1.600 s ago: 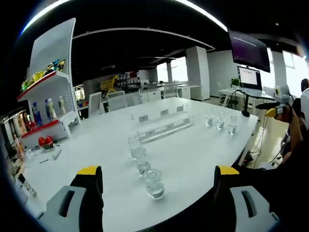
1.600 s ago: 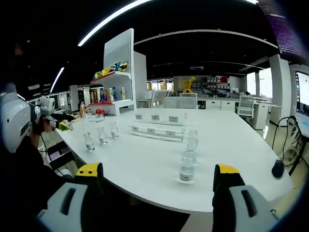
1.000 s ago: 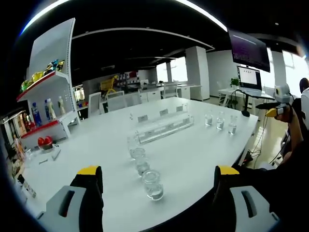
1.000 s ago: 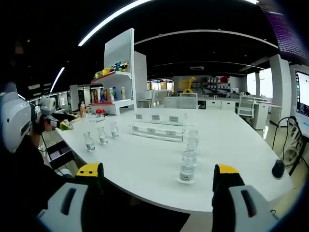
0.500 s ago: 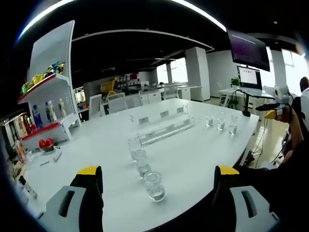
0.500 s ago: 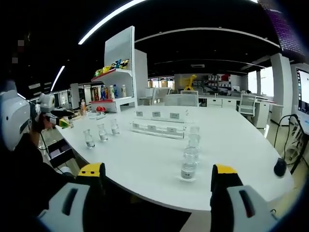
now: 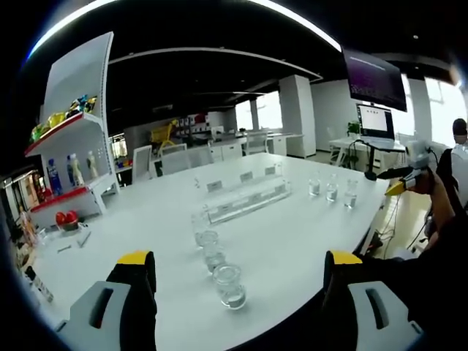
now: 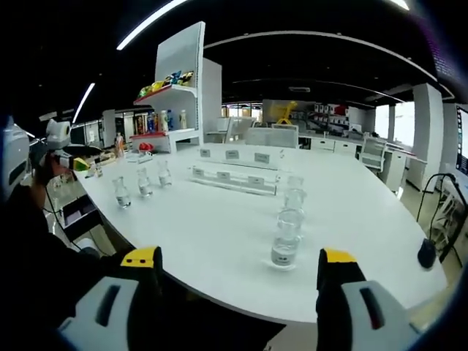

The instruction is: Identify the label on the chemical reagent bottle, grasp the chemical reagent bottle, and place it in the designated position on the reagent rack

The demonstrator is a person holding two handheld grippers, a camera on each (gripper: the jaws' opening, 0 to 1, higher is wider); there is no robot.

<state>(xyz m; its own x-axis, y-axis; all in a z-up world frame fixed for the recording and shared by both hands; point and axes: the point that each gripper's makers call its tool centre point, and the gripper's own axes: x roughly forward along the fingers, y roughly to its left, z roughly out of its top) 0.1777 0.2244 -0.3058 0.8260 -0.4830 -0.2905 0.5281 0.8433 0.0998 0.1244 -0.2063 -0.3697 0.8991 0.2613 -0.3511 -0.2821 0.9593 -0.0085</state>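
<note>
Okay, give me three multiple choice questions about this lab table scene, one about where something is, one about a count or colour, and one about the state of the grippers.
1. Where does the clear reagent rack stand?
A. On the white table, past the bottles
B. On the floor
C. On the shelf unit

2. How many bottles form the row on the left of the right gripper view?
A. One
B. Three
C. Six

3. What is the state of the right gripper?
A. Shut on a bottle
B. Open, holding nothing
C. Shut on the rack

Answers:
1. A, the rack sits mid-table beyond the nearest bottle.
2. B, three small clear bottles stand side by side.
3. B, its yellow-tipped jaws stand wide apart short of the bottles.
</note>
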